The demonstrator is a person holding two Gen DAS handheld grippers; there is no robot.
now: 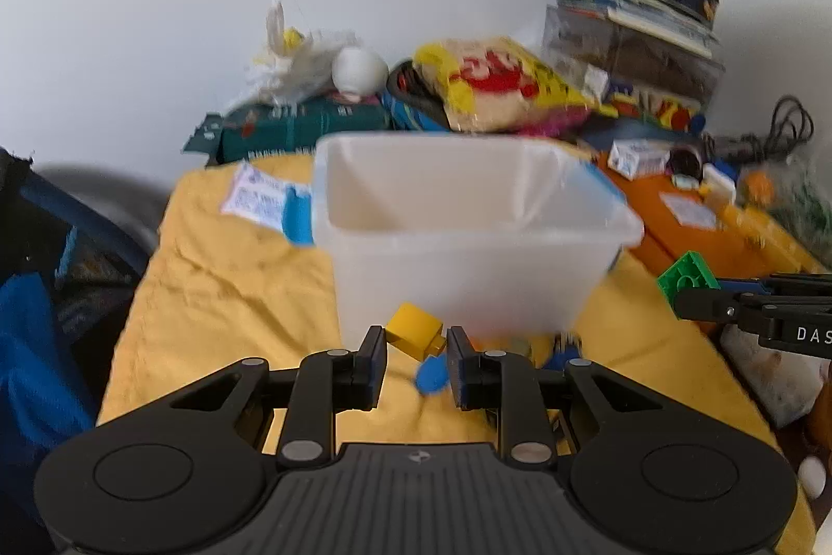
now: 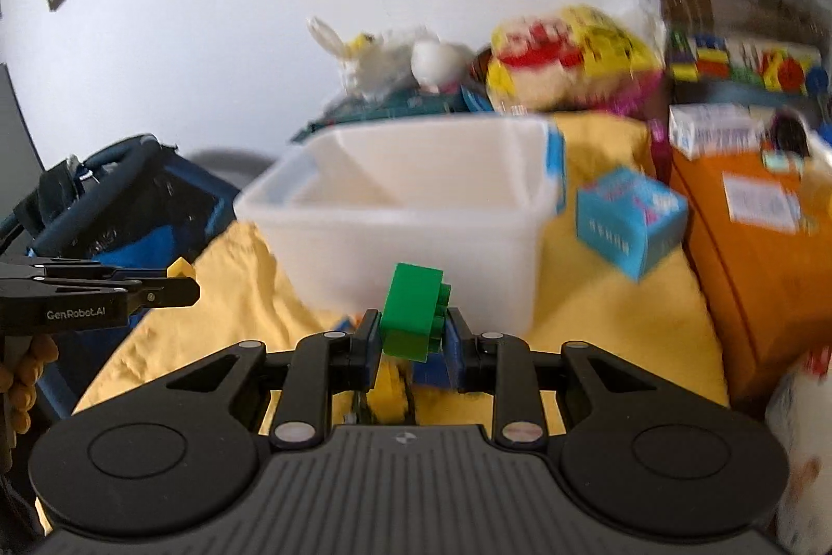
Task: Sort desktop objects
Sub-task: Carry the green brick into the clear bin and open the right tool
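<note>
Though blurred, bin [image 1: 468,253] behind bricks [image 2: 413,315].

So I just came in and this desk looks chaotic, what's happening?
A person is sorting toy bricks with two handheld grippers. The left gripper is shut on a yellow brick; the right gripper is shut on a green brick. Both are in front of the white plastic bin on the yellow cloth.
</note>
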